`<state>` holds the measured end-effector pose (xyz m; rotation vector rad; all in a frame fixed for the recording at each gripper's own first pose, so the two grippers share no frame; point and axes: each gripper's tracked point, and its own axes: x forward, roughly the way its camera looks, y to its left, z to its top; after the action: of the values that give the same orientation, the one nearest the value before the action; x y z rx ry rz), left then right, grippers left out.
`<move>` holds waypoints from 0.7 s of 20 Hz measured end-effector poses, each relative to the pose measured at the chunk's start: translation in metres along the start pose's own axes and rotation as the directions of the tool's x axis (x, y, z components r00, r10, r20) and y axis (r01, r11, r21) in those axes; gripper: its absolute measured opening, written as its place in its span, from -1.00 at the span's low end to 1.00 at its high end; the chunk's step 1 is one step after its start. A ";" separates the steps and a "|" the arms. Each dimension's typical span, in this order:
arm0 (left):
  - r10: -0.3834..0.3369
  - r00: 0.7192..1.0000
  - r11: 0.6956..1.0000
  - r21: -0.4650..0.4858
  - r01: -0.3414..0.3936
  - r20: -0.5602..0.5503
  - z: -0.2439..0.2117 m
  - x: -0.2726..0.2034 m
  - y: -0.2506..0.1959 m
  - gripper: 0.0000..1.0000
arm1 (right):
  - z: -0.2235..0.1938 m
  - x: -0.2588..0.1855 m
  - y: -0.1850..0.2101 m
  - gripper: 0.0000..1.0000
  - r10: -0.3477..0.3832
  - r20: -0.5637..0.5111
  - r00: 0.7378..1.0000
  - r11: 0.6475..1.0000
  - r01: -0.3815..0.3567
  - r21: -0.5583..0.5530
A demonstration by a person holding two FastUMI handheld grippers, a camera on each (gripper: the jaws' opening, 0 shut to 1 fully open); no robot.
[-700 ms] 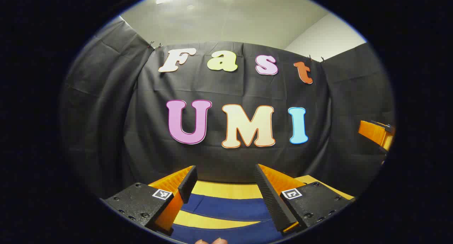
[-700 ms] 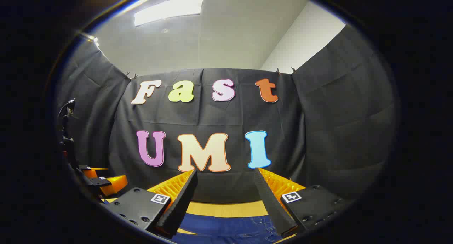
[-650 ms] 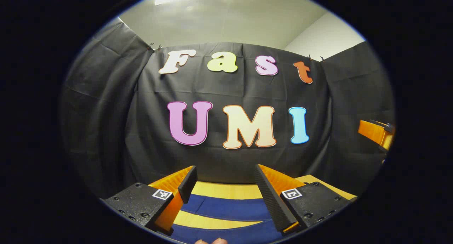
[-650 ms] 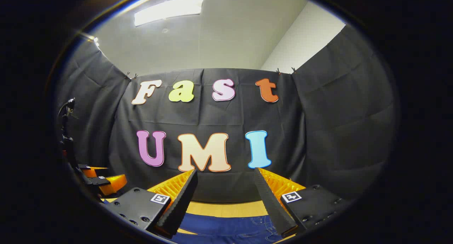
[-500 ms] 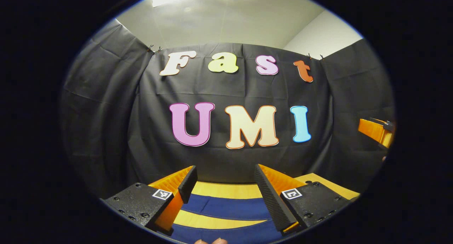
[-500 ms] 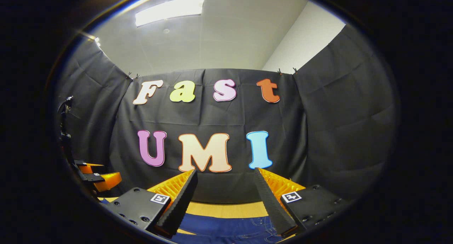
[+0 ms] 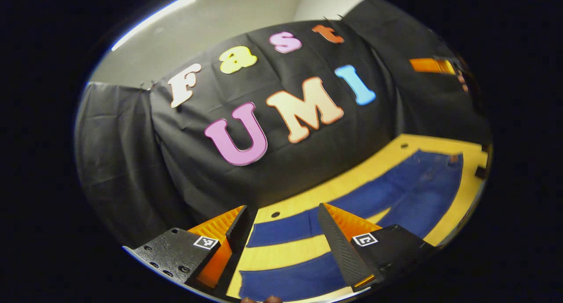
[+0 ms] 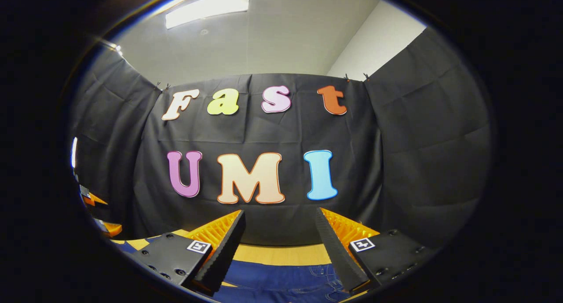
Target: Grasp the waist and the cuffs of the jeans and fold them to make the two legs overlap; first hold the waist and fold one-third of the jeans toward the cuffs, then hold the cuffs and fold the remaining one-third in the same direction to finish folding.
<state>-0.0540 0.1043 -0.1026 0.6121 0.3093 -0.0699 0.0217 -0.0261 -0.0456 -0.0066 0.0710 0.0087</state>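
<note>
- Yellow wooden tabletop [image 7: 308,250] carried flat blue denim jeans [image 7: 413,193], legs apart.
- Left gripper [image 7: 281,224] hung above the cuffs, jaws spread.
- Right gripper [image 8: 279,232] hung above the waist, jaws spread.

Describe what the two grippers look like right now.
Left gripper and right gripper match: black wedge-shaped ribbed jaws backed by orange ridged plastic, on black textured blocks with screw holes. Each block carries a small square black-and-white marker.

No readable text, label, brand or number appears; the small square black-and-white coded markers [image 7: 364,239] on the black gripper bodies carry patterns, not words.
</note>
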 end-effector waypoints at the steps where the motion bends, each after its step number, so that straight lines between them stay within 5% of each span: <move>1: -0.022 0.999 0.999 0.046 0.025 -0.048 -0.021 -0.003 -0.004 0.90 | -0.005 0.002 -0.001 1.00 -0.004 -0.009 1.000 1.000 0.004 -0.001; 4: -0.100 0.982 0.983 0.138 0.122 -0.160 -0.072 -0.005 -0.021 0.91 | -0.015 0.003 -0.004 1.00 -0.018 -0.028 0.999 1.000 0.018 -0.015; 8: -0.164 0.925 0.932 0.254 0.259 -0.342 -0.151 -0.009 -0.033 0.91 | -0.028 0.002 0.002 0.97 -0.011 -0.057 0.998 0.999 0.009 -0.031; 14: -0.159 0.828 0.850 0.351 0.392 -0.538 -0.247 -0.029 -0.044 1.00 | -0.039 0.002 0.001 0.97 -0.022 -0.084 0.996 0.998 0.016 -0.063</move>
<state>-0.1538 0.2098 -0.3098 1.0462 0.9049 -0.2838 0.0210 -0.0253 -0.0844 -0.0699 0.1559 -0.0083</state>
